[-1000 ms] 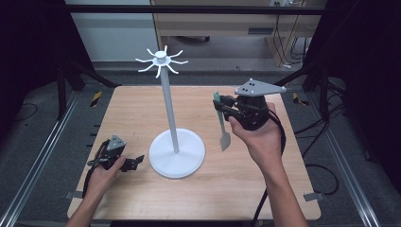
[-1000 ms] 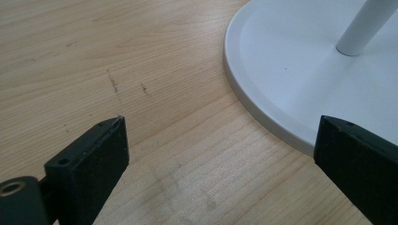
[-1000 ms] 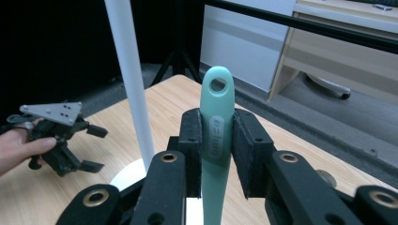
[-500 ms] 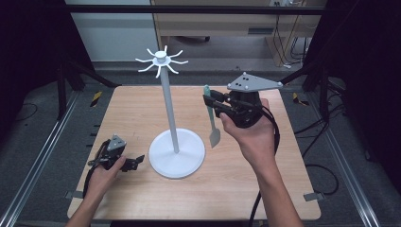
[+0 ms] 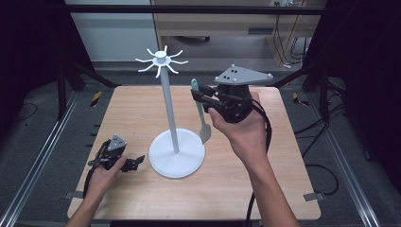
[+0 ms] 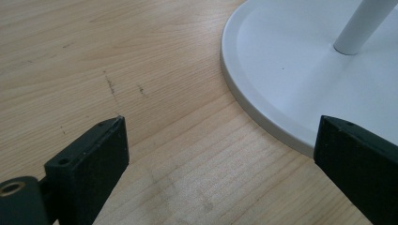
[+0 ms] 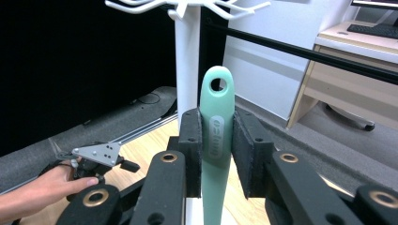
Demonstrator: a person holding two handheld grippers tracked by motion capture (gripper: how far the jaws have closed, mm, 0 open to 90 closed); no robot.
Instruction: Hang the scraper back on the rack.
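We held the right gripper (image 5: 204, 100) raised above the wooden table (image 5: 283, 170), to the right of the white stand (image 5: 169, 104). Its two black pads pinched the mint-green handle of a utensil (image 5: 199, 106), which hung upright from the jaws, its grey flat head pointing down just above the right edge of the stand base (image 5: 177, 153) in the high view. In the right gripper view, the utensil (image 7: 217, 136) stood vertical between the pads, and the hanging hole at the tip of its handle lay below the hooks (image 7: 187, 5) that crown the stand. The stand pole (image 7: 187, 61) rose just behind and to the left of the handle.

We rested the left gripper (image 5: 135, 161) on the table at the near left, just beside the stand base. Its jaws were spread wide with nothing between them; in the left gripper view, bare wood (image 6: 141, 93) lay between them, and the rim of the base (image 6: 263, 112) reached toward one jaw.
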